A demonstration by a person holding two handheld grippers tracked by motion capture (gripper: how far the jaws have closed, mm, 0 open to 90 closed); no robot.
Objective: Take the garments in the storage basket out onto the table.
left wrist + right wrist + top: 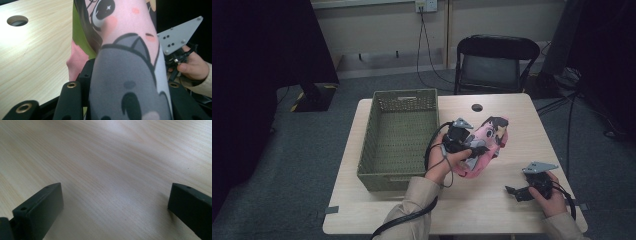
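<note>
A pink soft case printed with a cartoon face [488, 142] is held a little above the wooden table [512, 125], right of the basket. My left gripper [472, 150] is shut on it. In the left gripper view the printed cloth [125, 62] bulges up between both black jaws and hides their tips. My right gripper [514, 192] rests low near the table's front right corner. In the right gripper view its jaws [112, 205] stand wide apart over bare wood with nothing between them.
A green woven basket [399, 142] stands on the left half of the table. A round cable hole [477, 107] lies near the far edge. A black folding chair [492, 62] stands behind the table. My right hand with its grey plate [178, 35] appears behind the cloth.
</note>
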